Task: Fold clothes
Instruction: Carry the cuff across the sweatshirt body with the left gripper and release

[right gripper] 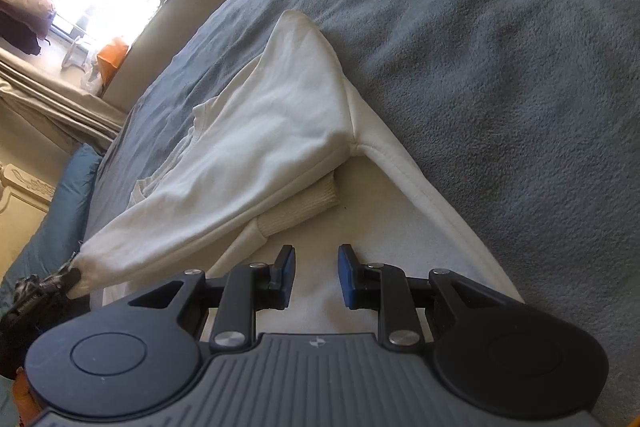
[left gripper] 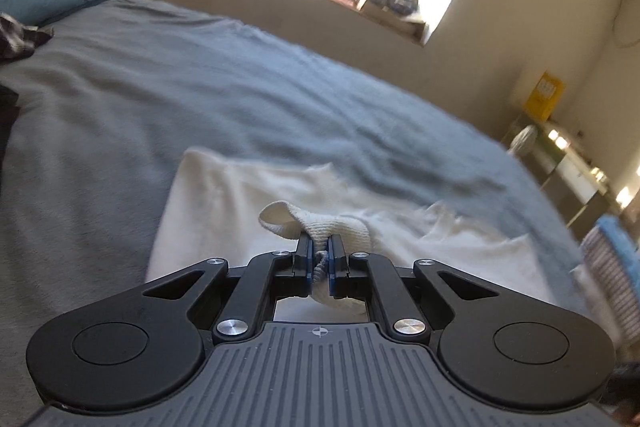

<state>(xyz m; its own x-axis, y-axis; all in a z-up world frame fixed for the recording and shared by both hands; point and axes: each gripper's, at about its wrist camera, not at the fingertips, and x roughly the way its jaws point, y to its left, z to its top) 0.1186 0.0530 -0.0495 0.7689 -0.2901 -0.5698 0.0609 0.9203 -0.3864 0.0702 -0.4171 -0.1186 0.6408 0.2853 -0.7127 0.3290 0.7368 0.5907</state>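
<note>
ok so the cream sweatshirt (right gripper: 256,131) is lying on the grey blanket (right gripper: 500,67) of the bed, part folded by the look of it: one sleeve (right gripper: 200,219) is drawn across the body toward 8 o'clock in the right wrist view, and a ribbed cuff (right gripper: 298,205) pokes out from under it just ahead of the right gripper (right gripper: 317,269)

left gripper (left gripper: 320,251) has its jaws closed on a ribbed cuff (left gripper: 320,223), pinching just a small bunch of knit with a loop of it flopping over toward 11 o'clock. right gripper's jaws are open, nothing between them, hovering over the flat body panel

what could go wrong imo:
- that left pinch is pretty shallow, only the rib edge is in there. stretchy knit + a quick pull and it could slide right out, sleeve drops wherever
- the left view is blurred toward 3 o'clock, which looks like fast motion. the fuzzy blanket looks grippy, so a fast drag could tug the whole sweatshirt and skew the layers already stacked
- nothing is pinning the body down since the right jaws aren't touching cloth that i can see, so any pull on the sleeve may shift the torso too
- a dark plaid garment (left gripper: 20,39) sits at 9 o'clock in the left view, well apart, a sleeve swung that way could land on it
</note>
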